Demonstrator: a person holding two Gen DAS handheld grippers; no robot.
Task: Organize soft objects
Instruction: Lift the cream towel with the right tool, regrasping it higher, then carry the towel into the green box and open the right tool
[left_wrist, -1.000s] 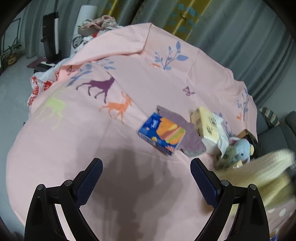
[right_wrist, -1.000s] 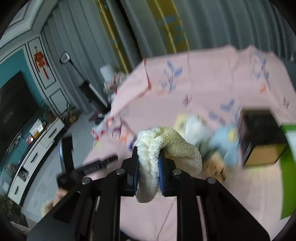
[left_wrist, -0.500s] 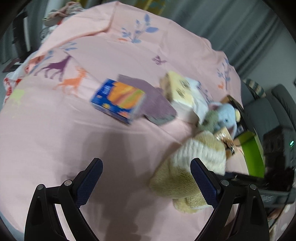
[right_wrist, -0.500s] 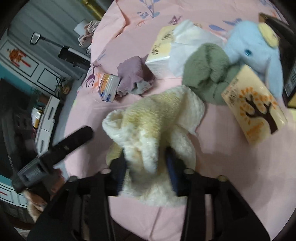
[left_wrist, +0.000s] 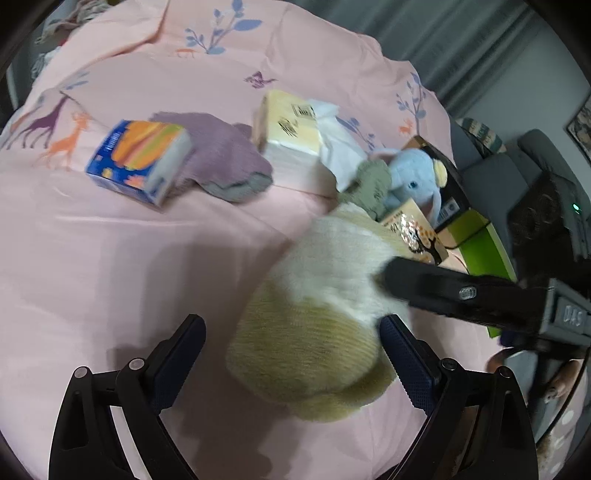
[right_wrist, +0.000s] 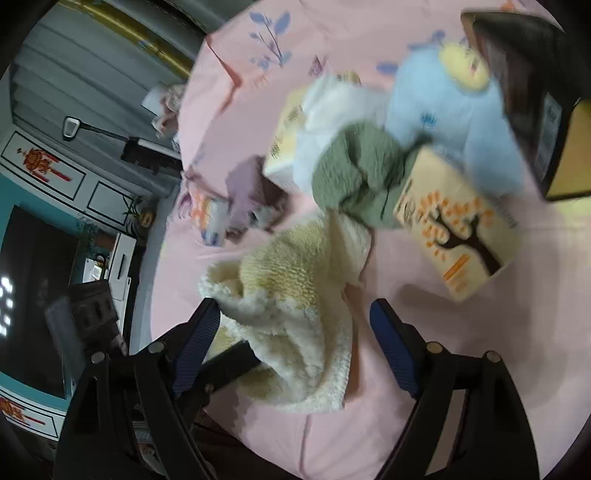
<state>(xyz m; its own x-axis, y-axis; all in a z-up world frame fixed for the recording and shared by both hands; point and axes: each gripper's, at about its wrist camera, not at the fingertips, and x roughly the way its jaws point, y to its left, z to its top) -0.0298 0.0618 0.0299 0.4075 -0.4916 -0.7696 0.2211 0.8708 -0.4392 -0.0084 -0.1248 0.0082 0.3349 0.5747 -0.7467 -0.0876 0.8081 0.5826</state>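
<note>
A cream fluffy cloth (left_wrist: 325, 314) lies crumpled on the pink bedsheet (left_wrist: 110, 280). My left gripper (left_wrist: 291, 328) is open, and the cloth's near end sits between its fingers without being pinched. My right gripper (right_wrist: 293, 310) has its jaws opening. The cream cloth (right_wrist: 295, 280) lies loose between them, and the pads do not press on it. One black finger of the right gripper (left_wrist: 443, 284) reaches in from the right across the cloth. Further back lie a purple cloth (left_wrist: 221, 158), a green cloth (left_wrist: 369, 181) and a blue plush elephant (left_wrist: 410, 177).
A blue-and-orange tissue pack (left_wrist: 140, 158) leans on the purple cloth. A yellow tissue pack (left_wrist: 291, 129) with a white tissue sits behind. A tree-printed pack (right_wrist: 458, 229) and a black box (right_wrist: 532, 92) lie at the right. The bed drops off to the floor at left.
The right gripper came down with the cream cloth onto the bed and its jaws spread, letting the cloth go. The left gripper swung right until the cloth lay between its fingers.
</note>
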